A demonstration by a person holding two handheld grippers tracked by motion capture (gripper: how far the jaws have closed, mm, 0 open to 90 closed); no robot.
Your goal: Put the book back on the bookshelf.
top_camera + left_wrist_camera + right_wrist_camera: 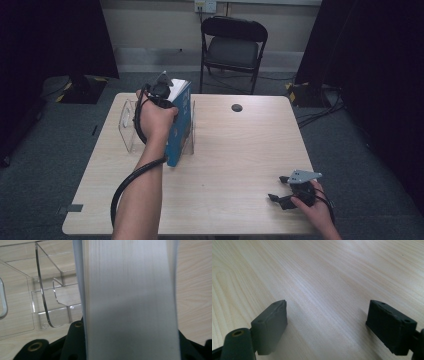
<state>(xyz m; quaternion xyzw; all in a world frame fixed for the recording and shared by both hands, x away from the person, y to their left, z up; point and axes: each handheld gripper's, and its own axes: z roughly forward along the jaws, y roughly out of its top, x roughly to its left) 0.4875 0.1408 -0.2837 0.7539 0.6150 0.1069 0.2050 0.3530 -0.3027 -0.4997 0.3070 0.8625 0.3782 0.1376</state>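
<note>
High view: the left hand-held gripper [165, 92] sits in the upper left of the frame, clamped over the top edge of a blue book [179, 131] that stands upright on its lower edge. The book rests in a clear acrylic stand [129, 131] at the far left part of the wooden desk [235, 150], with transparent dividers on either side of it. A black cable [125, 185] runs from that hand-held gripper down along the forearm toward the bottom of the frame.

Left gripper view shows the grip up close — the book's white page block [130, 300] fills the centre of the frame from top to bottom, with the two black jaws pressed against its covers at the lower edge. The clear stand's curved dividers [46, 302] lie to the left of the pages, on the pale wood.

Lower right of the high view holds the right hand-held gripper [284, 191], resting low on the desk with a grey three-cornered plate [303, 176] on top, well apart from the book. In the right gripper view its jaws stand wide apart — bare wood grain between them, nothing held.

A black folding chair [233, 42] stands beyond the desk at the top centre, and a small dark round cap [237, 107] sits in the desk surface near the far edge.
</note>
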